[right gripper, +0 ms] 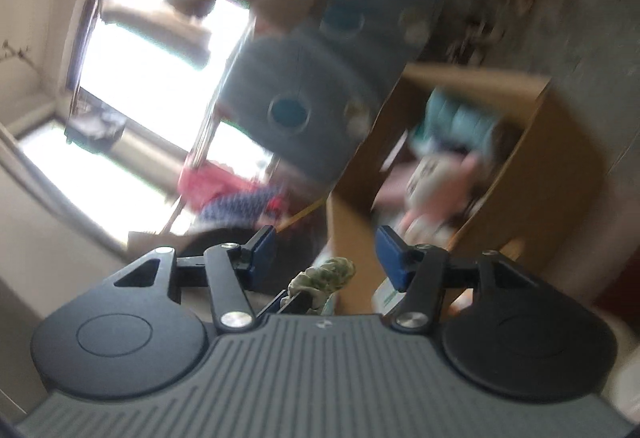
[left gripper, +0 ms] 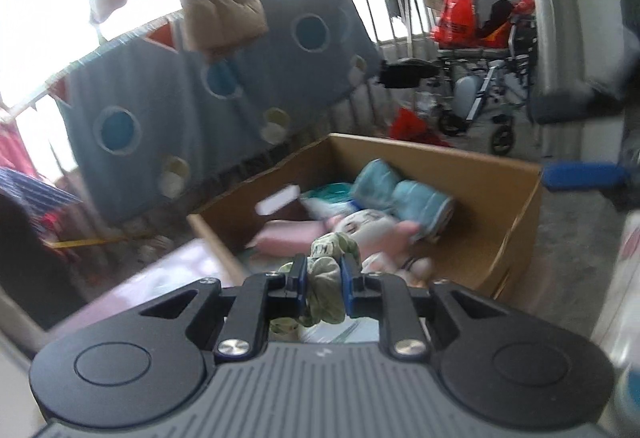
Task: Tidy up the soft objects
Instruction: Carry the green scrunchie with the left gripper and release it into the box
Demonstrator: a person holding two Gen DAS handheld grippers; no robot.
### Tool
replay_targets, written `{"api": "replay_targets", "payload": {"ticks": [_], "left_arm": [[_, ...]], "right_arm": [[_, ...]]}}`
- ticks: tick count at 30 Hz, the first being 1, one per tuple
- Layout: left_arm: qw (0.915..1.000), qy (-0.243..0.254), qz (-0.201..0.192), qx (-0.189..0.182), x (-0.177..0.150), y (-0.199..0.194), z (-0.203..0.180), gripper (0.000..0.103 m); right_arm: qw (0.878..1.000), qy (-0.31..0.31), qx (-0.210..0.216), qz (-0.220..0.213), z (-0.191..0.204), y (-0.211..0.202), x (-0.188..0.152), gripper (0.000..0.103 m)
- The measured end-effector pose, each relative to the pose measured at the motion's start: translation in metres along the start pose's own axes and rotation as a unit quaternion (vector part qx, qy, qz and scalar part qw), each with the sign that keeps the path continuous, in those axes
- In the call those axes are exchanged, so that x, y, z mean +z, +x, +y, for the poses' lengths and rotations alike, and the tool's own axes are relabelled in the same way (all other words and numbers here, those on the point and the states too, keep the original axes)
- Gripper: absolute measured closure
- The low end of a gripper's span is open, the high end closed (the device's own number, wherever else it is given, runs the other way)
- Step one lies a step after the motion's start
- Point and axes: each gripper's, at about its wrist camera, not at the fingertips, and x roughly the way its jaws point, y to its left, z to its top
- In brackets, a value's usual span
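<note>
Clamping a crumpled camouflage-green cloth (left gripper: pixel 326 278), the left gripper (left gripper: pixel 325 274) has its jaws narrow on it, just before the cardboard box (left gripper: pixel 480 174) of soft toys. Lettering on it is unreadable. Right gripper (right gripper: pixel 325 258) jaws stand apart, empty.

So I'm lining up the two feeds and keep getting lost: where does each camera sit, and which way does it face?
Left wrist: on the left gripper, looking along its fingers, shut on a camouflage soft toy, toward the open cardboard box of soft things.
Right wrist: on the right gripper, jaws open and empty, tilted and blurred, facing the window and the box.
Shared: the box, the grey hanging mat and the toy.
</note>
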Motion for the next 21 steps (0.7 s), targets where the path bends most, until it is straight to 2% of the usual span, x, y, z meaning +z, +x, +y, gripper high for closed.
{"api": "replay_targets", "payload": {"ticks": [3,6,9,10,12,17,20,21], "left_arm": [[0.9977,-0.030,0.031,-0.053,0.028,0.032,-0.011,0.085],[0.9905,-0.058,0.079,-0.097,0.052,0.071,-0.032,0.085],[0.9778,-0.094,0.154,-0.107,0.064,0.122,-0.051,0.085],[0.9708,-0.112,0.178,-0.116,0.066,0.138,-0.056,0.085],[0.9589,-0.143,0.204,-0.135,0.067,0.162,-0.063,0.084],[0.9392,-0.206,0.226,-0.157,0.062,0.200,-0.073,0.084],[0.9251,-0.238,0.230,-0.186,0.057,0.209,-0.074,0.083],[0.9216,-0.241,0.231,-0.198,0.056,0.209,-0.075,0.080]], "right_arm": [[0.999,0.018,-0.012,-0.026,-0.023,-0.016,0.015,0.042],[0.998,0.036,-0.027,-0.038,-0.042,-0.023,0.024,0.042],[0.997,0.053,-0.039,-0.042,-0.059,-0.016,0.025,0.042],[0.997,0.057,-0.042,-0.044,-0.065,-0.015,0.026,0.042],[0.996,0.061,-0.051,-0.049,-0.073,-0.017,0.028,0.042],[0.993,0.075,-0.067,-0.055,-0.085,-0.012,0.025,0.042],[0.993,0.079,-0.072,-0.056,-0.088,-0.014,0.024,0.042],[0.992,0.082,-0.072,-0.056,-0.089,-0.014,0.024,0.042]]}}
